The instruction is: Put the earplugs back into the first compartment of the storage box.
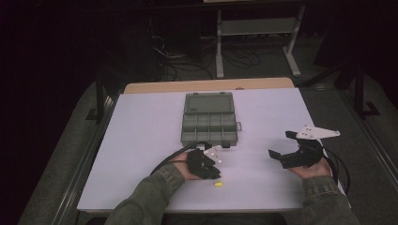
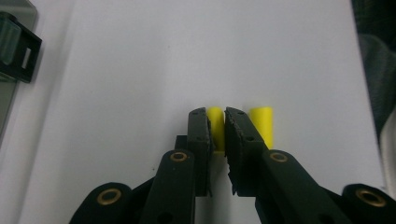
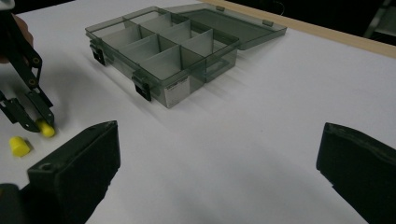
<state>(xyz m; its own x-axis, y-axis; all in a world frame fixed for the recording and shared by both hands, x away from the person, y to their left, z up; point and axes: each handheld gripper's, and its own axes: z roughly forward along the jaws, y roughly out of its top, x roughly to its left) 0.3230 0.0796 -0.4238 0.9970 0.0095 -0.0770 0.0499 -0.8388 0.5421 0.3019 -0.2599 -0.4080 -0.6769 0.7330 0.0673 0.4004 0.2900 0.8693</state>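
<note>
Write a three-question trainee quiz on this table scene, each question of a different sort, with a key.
1. True or false: the left gripper has its jaws closed on a small yellow cylinder.
2. Multiple choice: the second yellow cylinder lies
A) inside the translucent grey plastic compartment box
B) on the white table beside the left gripper's jaws
C) between the right gripper's jaws
3. Fill in: the hinged lid of the compartment box is ____.

Key:
1. True; the jaws pinch it from both sides.
2. B; it rests loose on the table, and the right gripper stands open with nothing in it.
3. Open, laid flat behind the compartments.
</note>
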